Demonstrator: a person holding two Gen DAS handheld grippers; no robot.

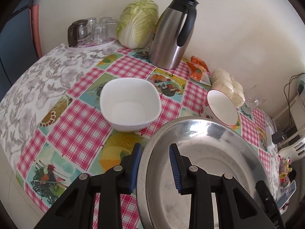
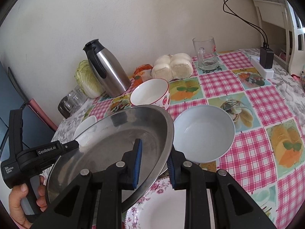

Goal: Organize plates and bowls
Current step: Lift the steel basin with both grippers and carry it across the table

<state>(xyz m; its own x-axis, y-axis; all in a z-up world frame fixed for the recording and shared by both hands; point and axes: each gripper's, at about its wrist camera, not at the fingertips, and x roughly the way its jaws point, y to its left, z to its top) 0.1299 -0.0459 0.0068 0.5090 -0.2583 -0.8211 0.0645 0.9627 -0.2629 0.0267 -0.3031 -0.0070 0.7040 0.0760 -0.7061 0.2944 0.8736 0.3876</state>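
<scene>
Right tongs (image 2: pixel 152 164): pinching the near right rim of the steel plate (image 2: pixel 114 143), one blue pad inside the dish and one under the rim, so the plate is riding tilted.
Left tongs (image 1: pixel 155 164): gripping the opposite rim of the same plate the same way; a hand (image 2: pixel 21 200) is holding their handle, which is showing in the right view. Two grips are sharing the load of a wide, slippery dish.
Floral plate (image 2: pixel 158 210): lying flat on the tabletop (image 2: pixel 266 105) just under the steel plate's near edge, likely the base of a stack.
Grey bowl (image 2: pixel 204 133): sitting upright just beside the steel plate's right rim.
Square white bowl (image 1: pixel 130 105): standing to the left, apart from the plate.
Strawberry bowl (image 2: pixel 150 93): waiting just beyond the plate's far rim.
Far edge: steel jug (image 2: pixel 106 68), cabbage (image 1: pixel 137 22), buns (image 2: pixel 172 64) and glass mug (image 2: pixel 205 53) are lining the wall, leaving the middle free.
</scene>
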